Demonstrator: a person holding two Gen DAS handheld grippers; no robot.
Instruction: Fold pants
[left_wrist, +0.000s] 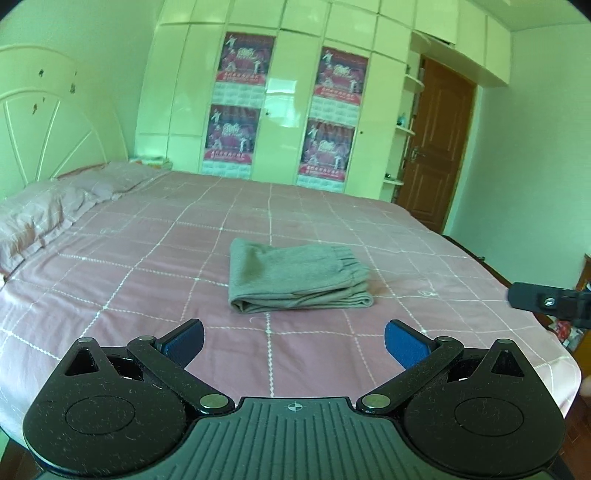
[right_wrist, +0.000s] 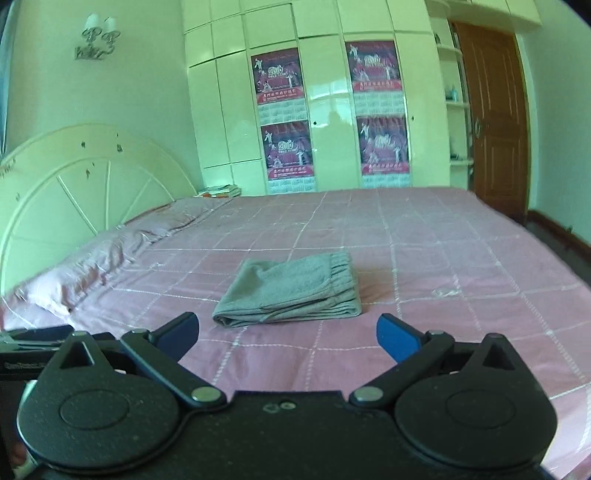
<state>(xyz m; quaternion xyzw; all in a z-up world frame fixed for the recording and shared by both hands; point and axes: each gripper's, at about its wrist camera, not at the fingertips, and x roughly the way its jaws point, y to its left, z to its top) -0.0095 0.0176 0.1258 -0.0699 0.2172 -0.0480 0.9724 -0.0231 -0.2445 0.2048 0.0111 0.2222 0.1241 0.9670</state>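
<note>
Grey pants (left_wrist: 295, 275) lie folded into a compact stack in the middle of the pink checked bed (left_wrist: 147, 266), elastic waistband on the right side. My left gripper (left_wrist: 293, 339) hovers over the near part of the bed, short of the pants, open with nothing between its blue pads. In the right wrist view the same folded pants (right_wrist: 291, 291) rest ahead of my right gripper (right_wrist: 286, 332), which is also open and holds nothing. Part of the right gripper's black body (left_wrist: 550, 302) shows at the right edge of the left wrist view.
Pink pillows (left_wrist: 48, 214) lie at the left by a white headboard (left_wrist: 48, 129). A white wardrobe (left_wrist: 280, 103) with posters stands behind the bed. A brown door (left_wrist: 436, 147) is at the back right. The bed's right edge (left_wrist: 535, 314) drops to the floor.
</note>
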